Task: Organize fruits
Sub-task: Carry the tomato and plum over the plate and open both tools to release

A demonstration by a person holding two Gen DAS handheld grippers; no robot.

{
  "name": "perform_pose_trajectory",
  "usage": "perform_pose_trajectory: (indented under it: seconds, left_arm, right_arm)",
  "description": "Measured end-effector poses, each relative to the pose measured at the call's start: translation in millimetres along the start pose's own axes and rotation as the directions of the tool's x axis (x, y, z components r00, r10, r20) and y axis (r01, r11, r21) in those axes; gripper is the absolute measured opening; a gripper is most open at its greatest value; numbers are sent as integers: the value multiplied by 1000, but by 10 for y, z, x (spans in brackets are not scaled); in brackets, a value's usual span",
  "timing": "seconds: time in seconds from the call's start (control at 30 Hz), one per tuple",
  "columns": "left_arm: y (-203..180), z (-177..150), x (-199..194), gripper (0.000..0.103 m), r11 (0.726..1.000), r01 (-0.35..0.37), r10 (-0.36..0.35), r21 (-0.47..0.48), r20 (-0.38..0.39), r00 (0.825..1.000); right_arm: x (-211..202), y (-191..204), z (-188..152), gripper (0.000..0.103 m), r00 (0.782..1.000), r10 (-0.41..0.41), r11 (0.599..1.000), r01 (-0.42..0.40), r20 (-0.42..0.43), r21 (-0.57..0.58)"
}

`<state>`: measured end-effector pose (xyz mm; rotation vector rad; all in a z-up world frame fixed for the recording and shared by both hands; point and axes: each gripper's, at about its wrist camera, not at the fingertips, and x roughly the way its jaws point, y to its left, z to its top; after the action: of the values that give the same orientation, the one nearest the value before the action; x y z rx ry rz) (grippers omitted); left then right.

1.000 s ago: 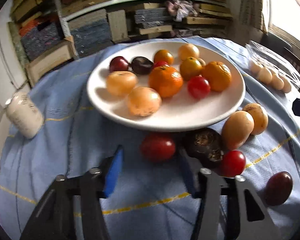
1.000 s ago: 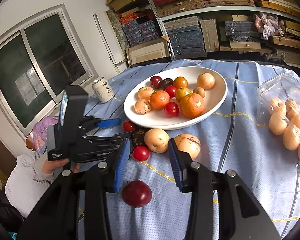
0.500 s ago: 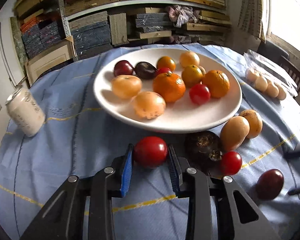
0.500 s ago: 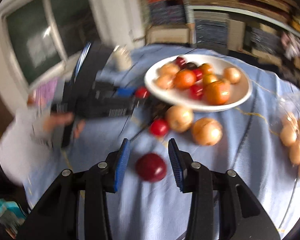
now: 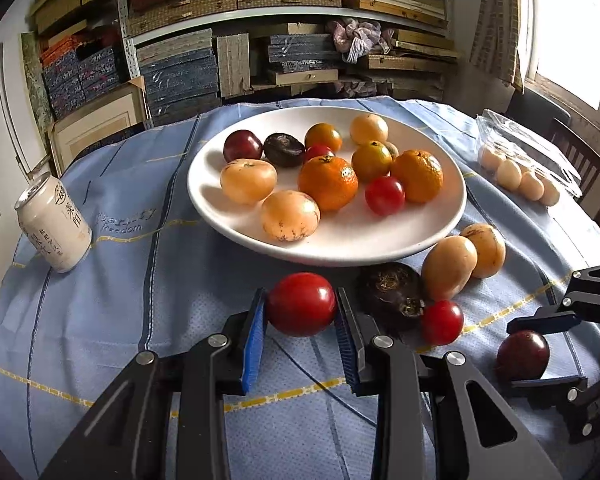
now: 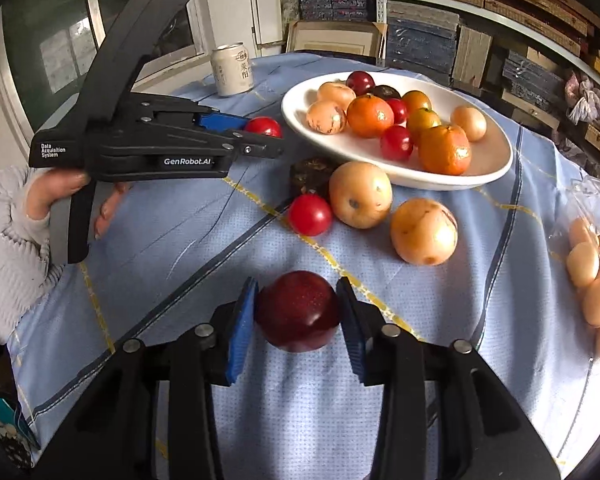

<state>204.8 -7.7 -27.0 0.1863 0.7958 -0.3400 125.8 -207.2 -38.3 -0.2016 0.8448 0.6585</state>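
- While both grippers sit low over the blue cloth, each has one fruit between its pads.
- Left gripper: jaws nearly closed, blue pads pressing both sides of a red tomato. Tomato is right at the fingertips, just in front of the plate edge.
- Right gripper: narrow opening, dark plum between pads; left pad touches it, right pad touches or is v. close, can not tell for sure. Plum rests on cloth.
- Ahead & right of left gripper: a dark fruit, a small tomato, two pale fruits touching each other, all beside plate edge.
- Plate is beyond left gripper, holding oranges, pale fruits, small tomatoes, a plum, a dark fruit.
- Far left of left gripper: a can, upright, well apart from plate.
- Far right of right gripper: clear pack w/ pale round items.
- In right wrist view, a hand in grey knit sleeve holds the left gripper's handle, to the left & ahead of right gripper.
- Shelves w/ stacked boxes behind table.
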Motion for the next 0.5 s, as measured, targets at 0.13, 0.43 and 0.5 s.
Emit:
perform_pose_trajectory:
  seconds: [0.13,0.43,0.5]
  left_arm:
    - [-18,0,11,33,1000,5,-5,-3,1,1000]
    - [30,673,-48,33,1000,-11,11,-6,47,999]
    - [71,961,9,33,1000,-21,22,-17,53,998]
  right_arm:
    - [-30,-39,17,39,1000,4,1000,-4,17,13]
    - [-536,-540,658,39,978,-76,990,50,196,134]
    - [-515,-610,874,39,974,-94,989,67,204,135]
